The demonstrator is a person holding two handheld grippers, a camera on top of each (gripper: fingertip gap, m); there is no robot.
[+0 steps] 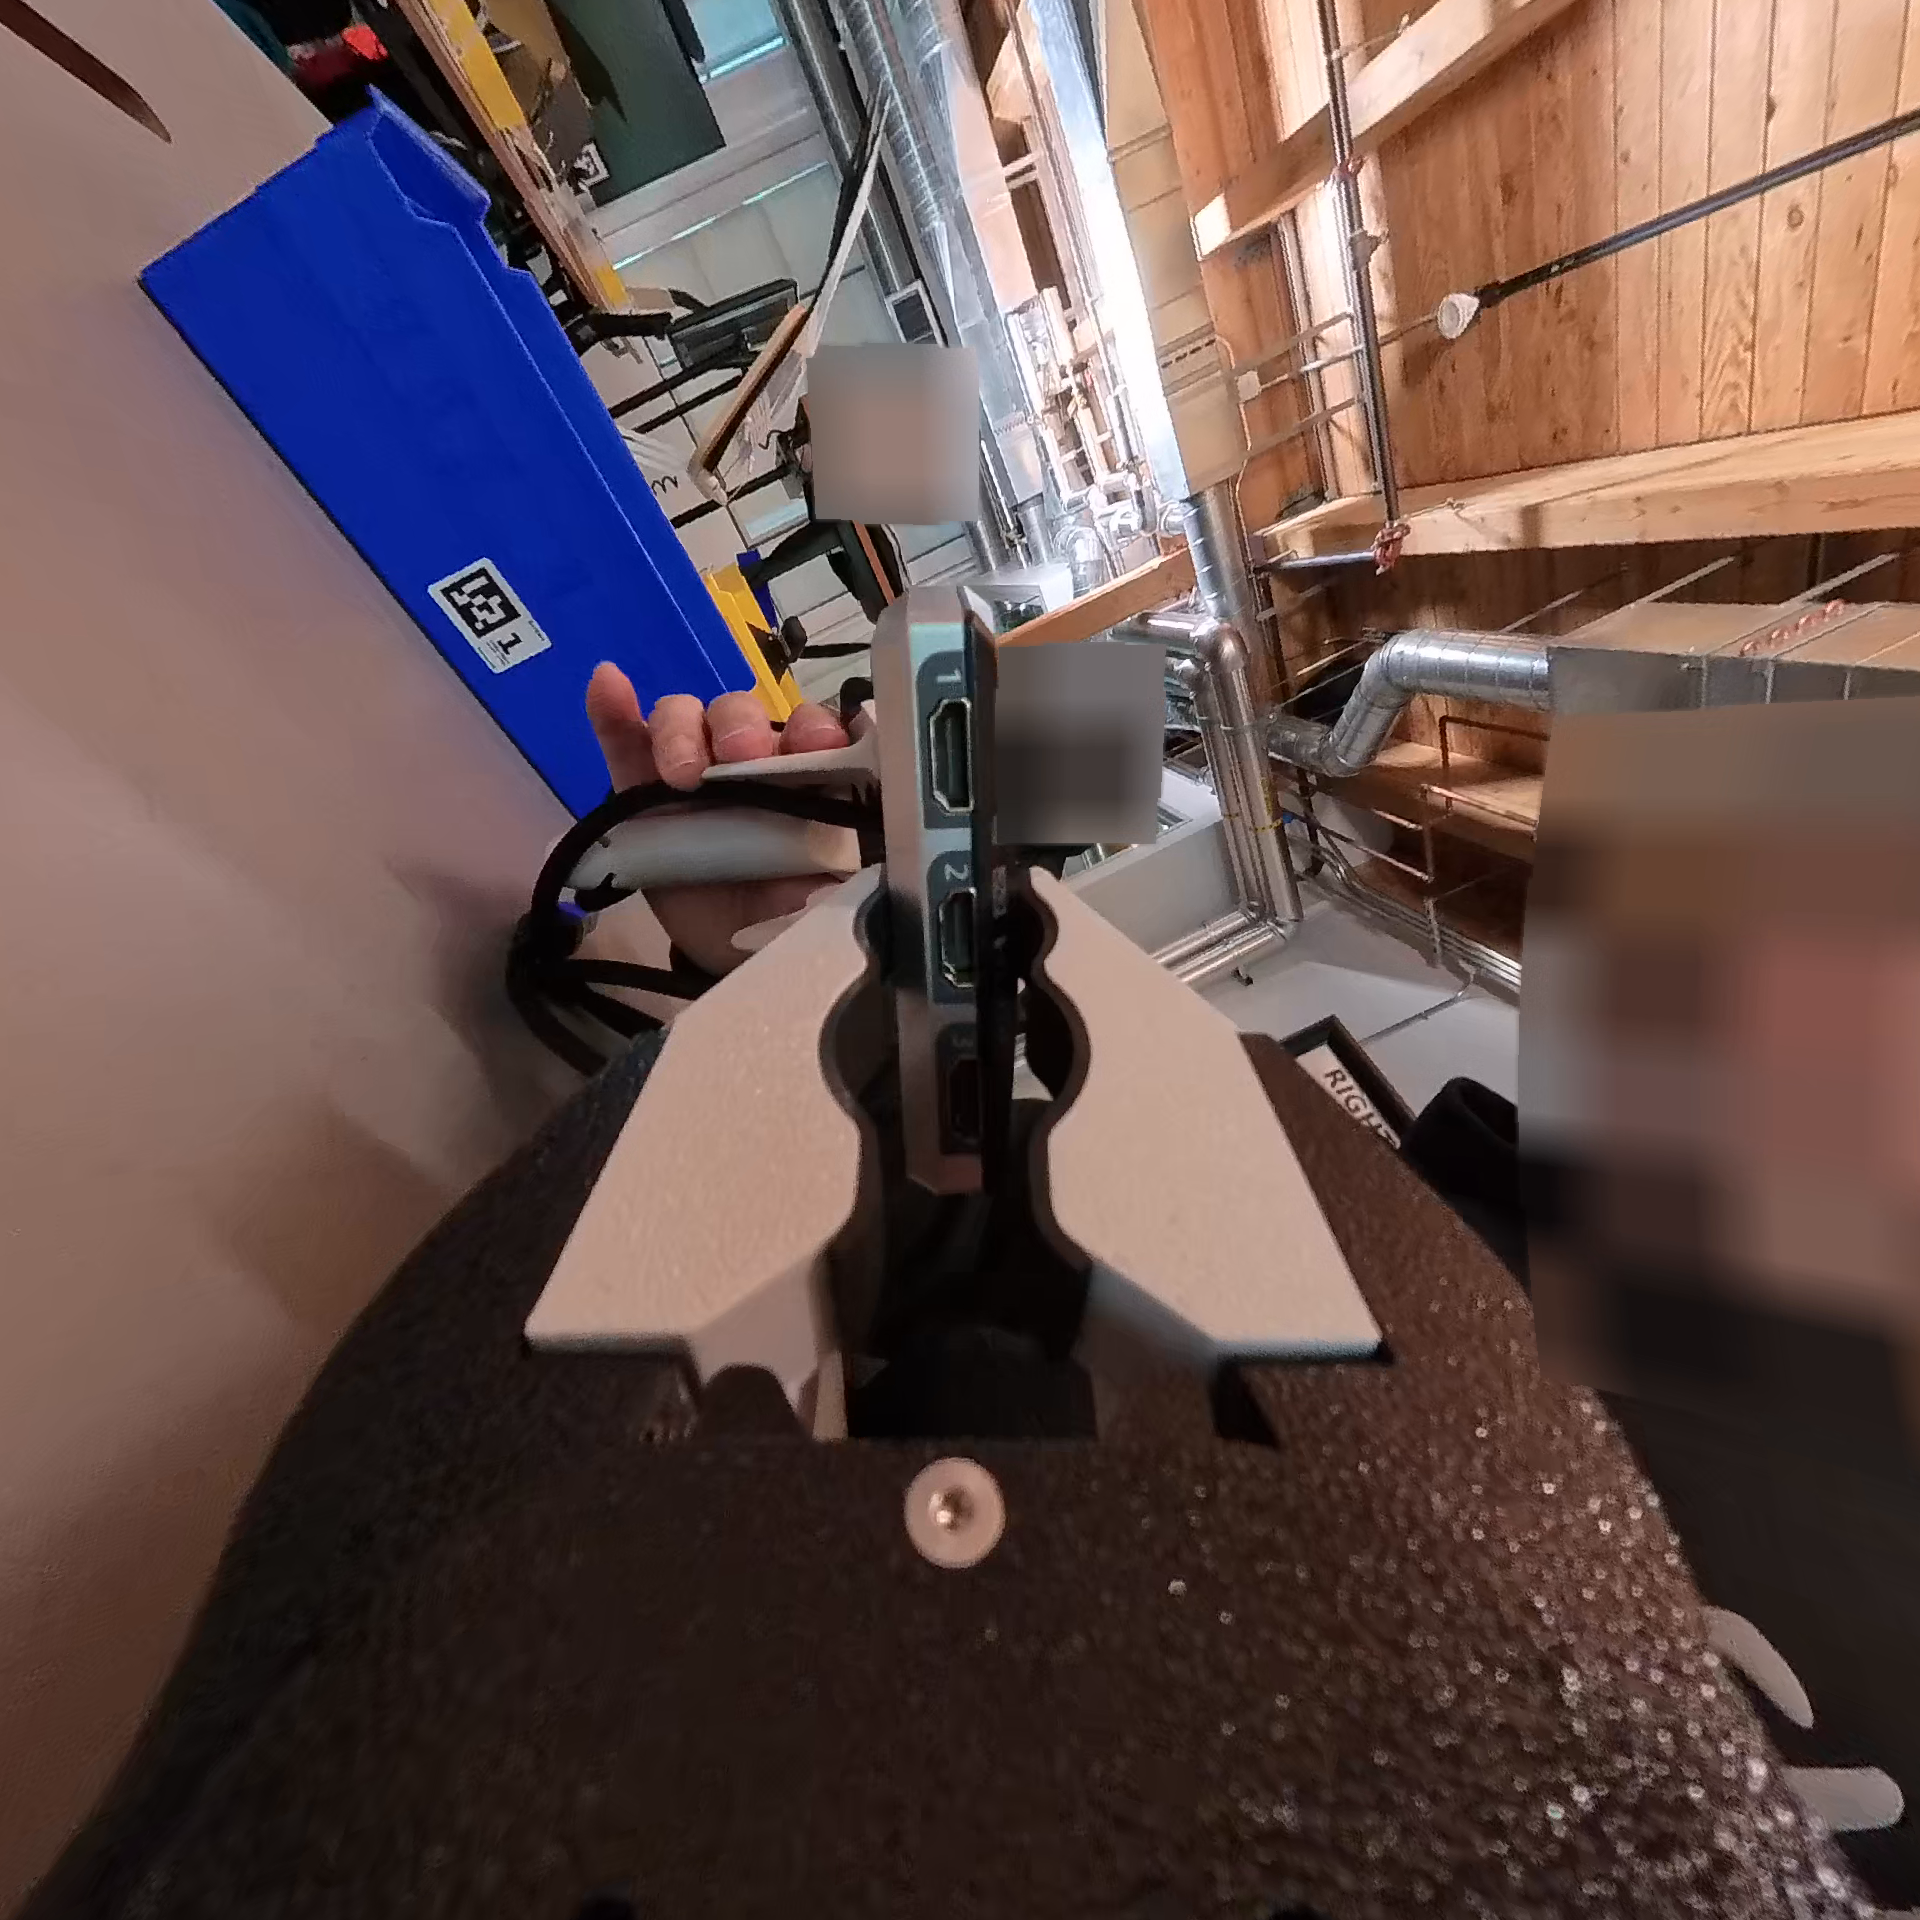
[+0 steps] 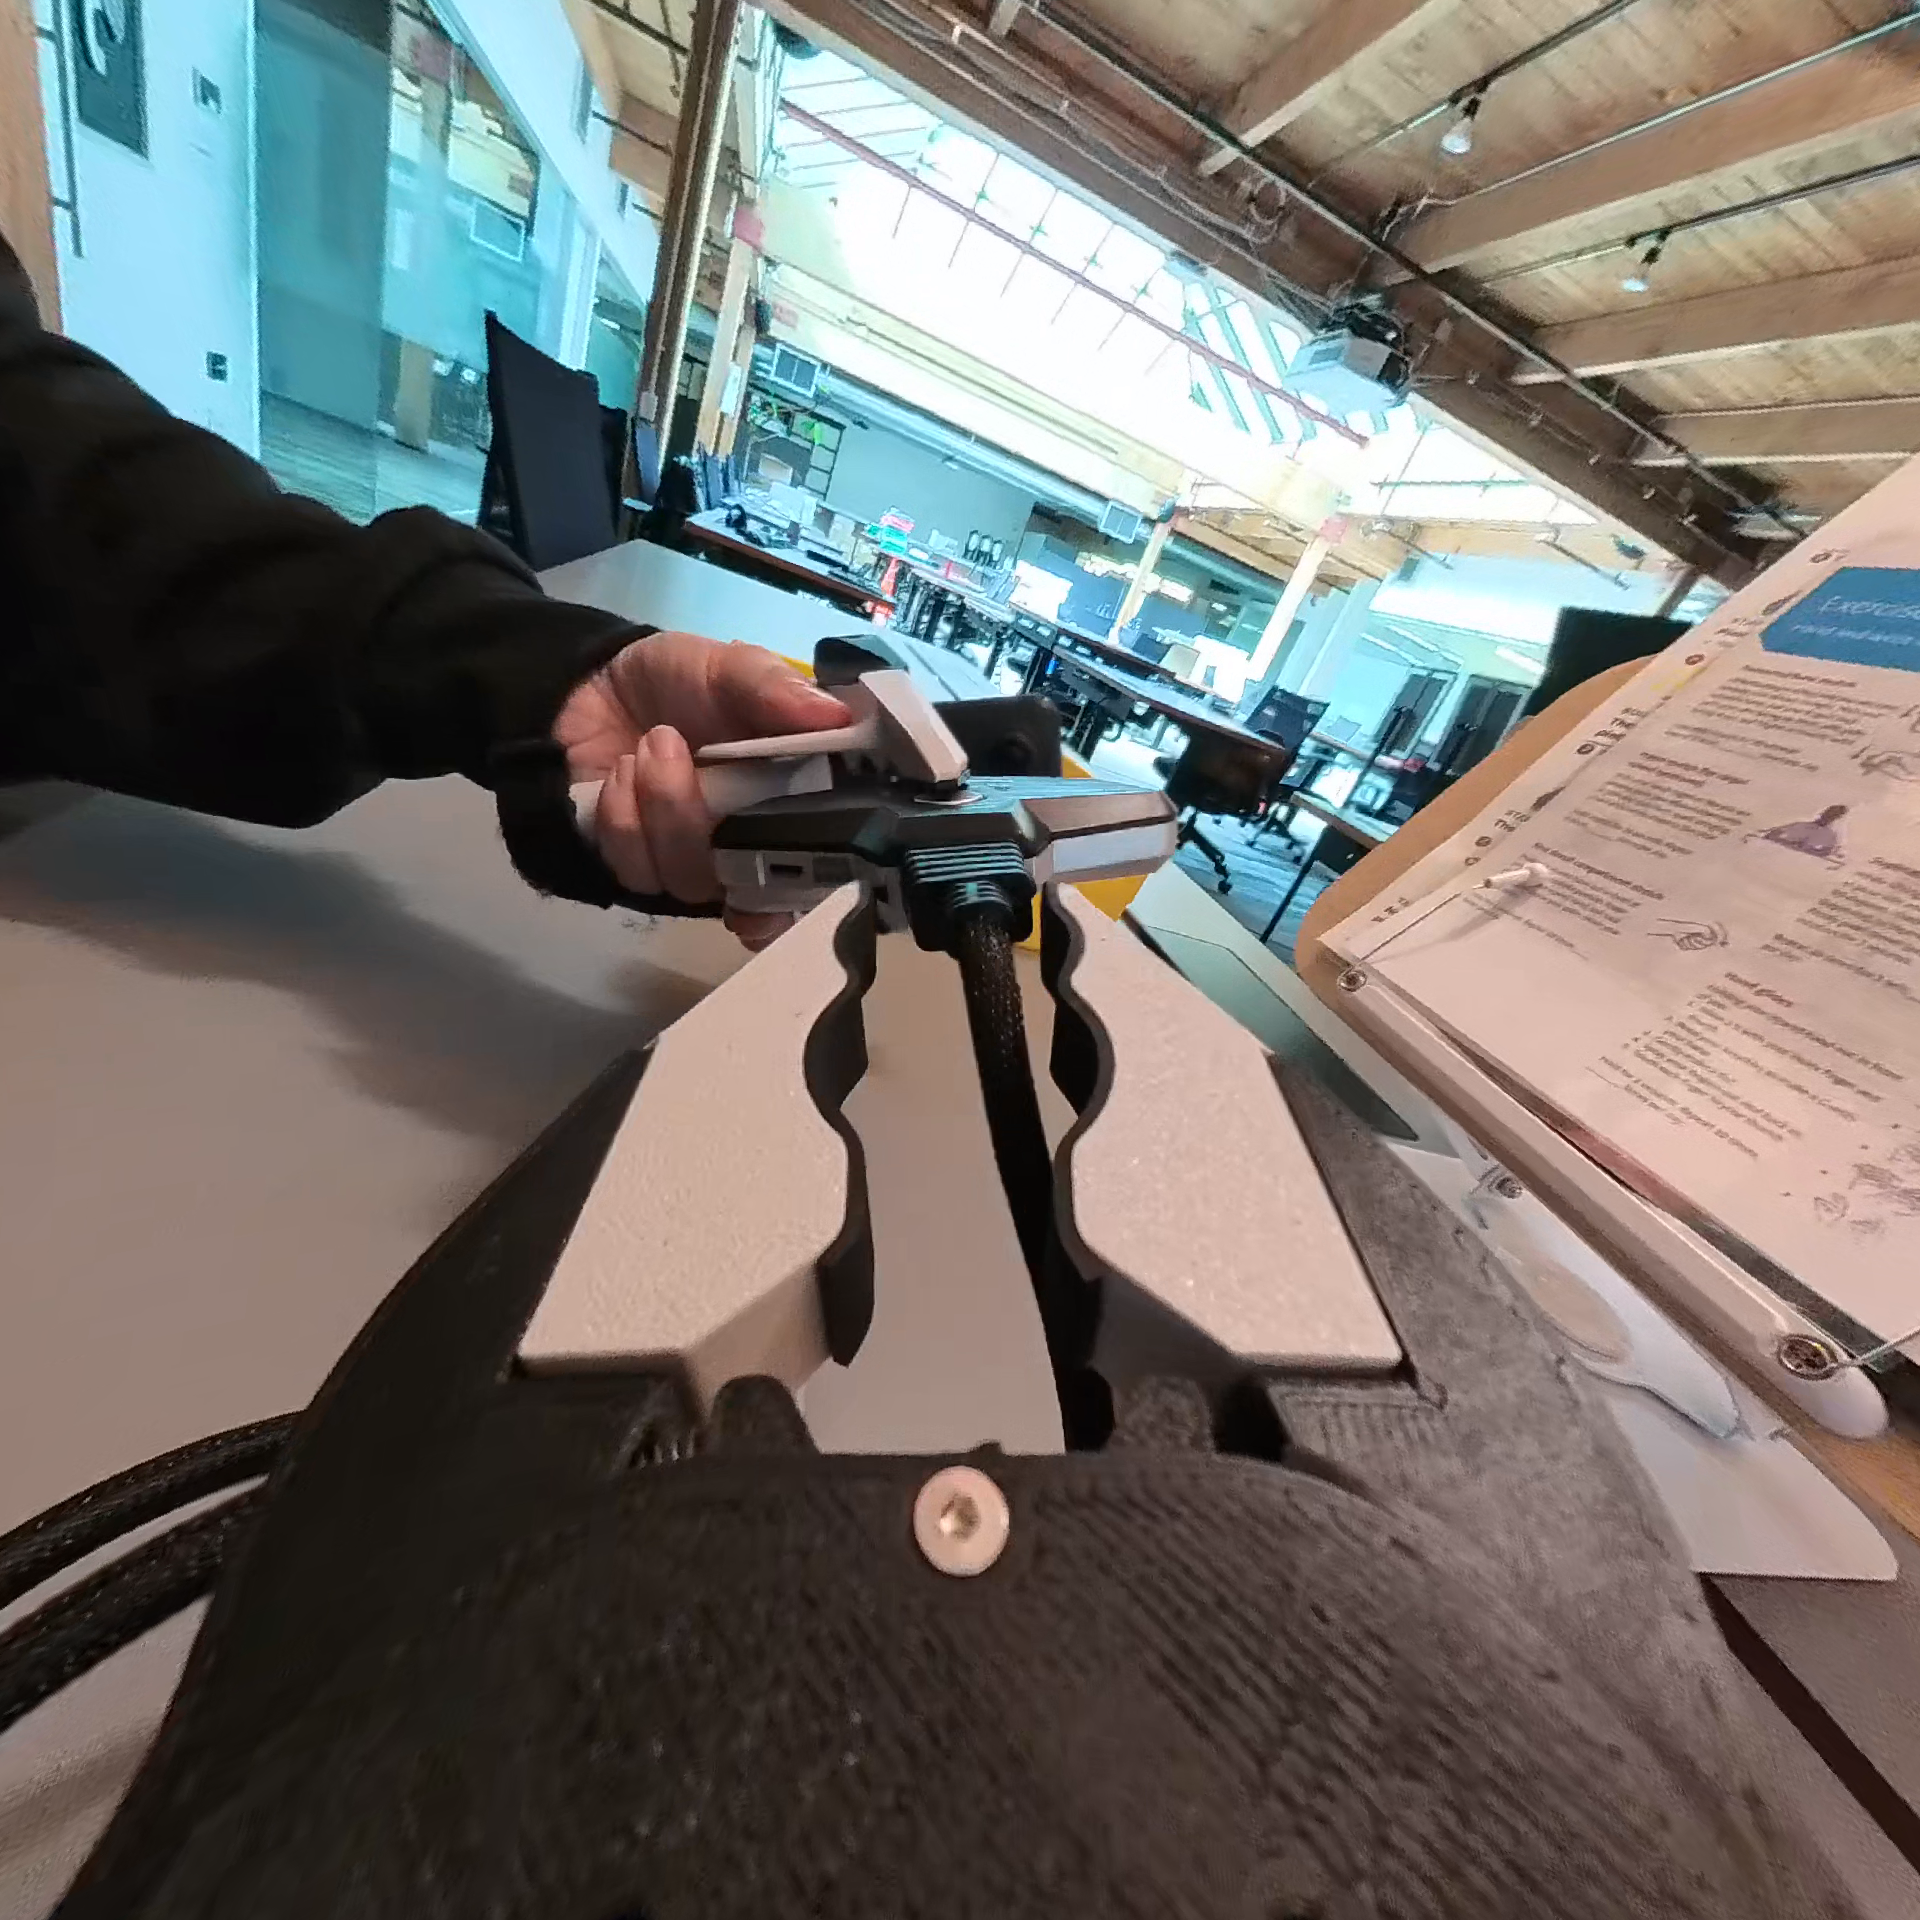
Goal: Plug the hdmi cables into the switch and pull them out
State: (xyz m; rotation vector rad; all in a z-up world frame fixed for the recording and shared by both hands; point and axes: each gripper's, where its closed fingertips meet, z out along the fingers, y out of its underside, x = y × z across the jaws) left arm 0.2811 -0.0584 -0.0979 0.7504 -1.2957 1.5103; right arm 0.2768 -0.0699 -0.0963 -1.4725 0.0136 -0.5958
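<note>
The grey HDMI switch (image 1: pixel 930 831) stands on edge between the fingers of my left gripper (image 1: pixel 956 894), which is shut on it. Three numbered ports face the camera and are empty. In the right wrist view the switch (image 2: pixel 1101 836) lies level in the left gripper (image 2: pixel 914 810), which a hand holds. A black braided HDMI cable (image 2: pixel 997 1039) has its plug (image 2: pixel 961 873) seated in the near edge of the switch. My right gripper (image 2: pixel 956 909) is open, and the cable runs between its fingers just behind the plug. The right gripper (image 1: pixel 790 805) also shows beyond the switch.
A blue bin (image 1: pixel 416 416) stands on the white table (image 1: pixel 208 831) behind the switch. A printed sheet on a wooden stand (image 2: pixel 1662 883) rises close on the right. Loops of black cable (image 2: pixel 104 1538) lie on the table (image 2: pixel 260 1039) at lower left.
</note>
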